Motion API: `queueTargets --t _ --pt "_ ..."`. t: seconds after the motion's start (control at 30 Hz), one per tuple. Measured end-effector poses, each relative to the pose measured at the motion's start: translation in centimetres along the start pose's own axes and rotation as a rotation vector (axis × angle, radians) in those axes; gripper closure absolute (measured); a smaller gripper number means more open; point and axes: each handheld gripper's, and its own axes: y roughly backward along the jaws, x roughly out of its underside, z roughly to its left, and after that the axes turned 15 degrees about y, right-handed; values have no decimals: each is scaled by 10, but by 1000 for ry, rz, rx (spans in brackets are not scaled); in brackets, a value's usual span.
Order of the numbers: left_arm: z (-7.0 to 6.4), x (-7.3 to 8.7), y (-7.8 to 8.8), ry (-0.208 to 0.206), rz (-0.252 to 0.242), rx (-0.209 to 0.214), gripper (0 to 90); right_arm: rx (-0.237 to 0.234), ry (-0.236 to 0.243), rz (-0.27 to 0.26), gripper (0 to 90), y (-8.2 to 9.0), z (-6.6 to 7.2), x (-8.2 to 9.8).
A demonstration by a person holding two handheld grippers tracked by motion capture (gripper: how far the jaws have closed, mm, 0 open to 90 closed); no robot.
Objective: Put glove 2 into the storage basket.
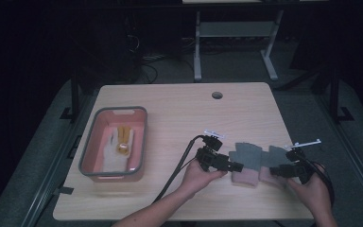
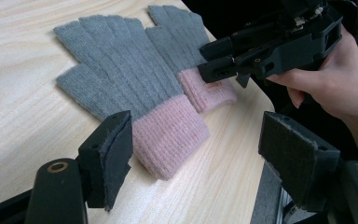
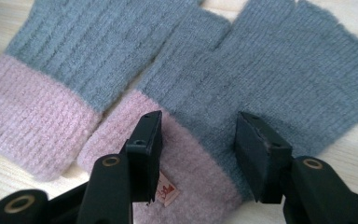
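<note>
Two grey gloves with pink cuffs are lying side by side on the table (image 1: 170,113); the left gripper (image 2: 196,154) is hovering spread at the left glove's (image 2: 121,79) cuff; the right gripper (image 3: 196,149) is straddling the right glove's (image 3: 261,70) cuff, jaws apart, pinching nothing.

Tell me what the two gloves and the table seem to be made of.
The two gloves look like soft knitted yarn, perhaps wool or acrylic: ribbed rows, fuzzy matte surface. The table looks like pale wood or a wood-pattern laminate, with visible grain lines.
</note>
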Motion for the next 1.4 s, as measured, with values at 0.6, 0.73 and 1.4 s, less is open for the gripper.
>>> queueTargets --t 0.6,0.73,1.4 --pt "-3 10 1 5 -23 11 265 14 -13 56 730 -3 7 -9" --pt "-3 12 2 6 -22 14 265 -2 -19 35 794 -2 6 -8" --pt "4 8 10 23 -49 -6 265 -17 -20 -70 823 26 5 -8"
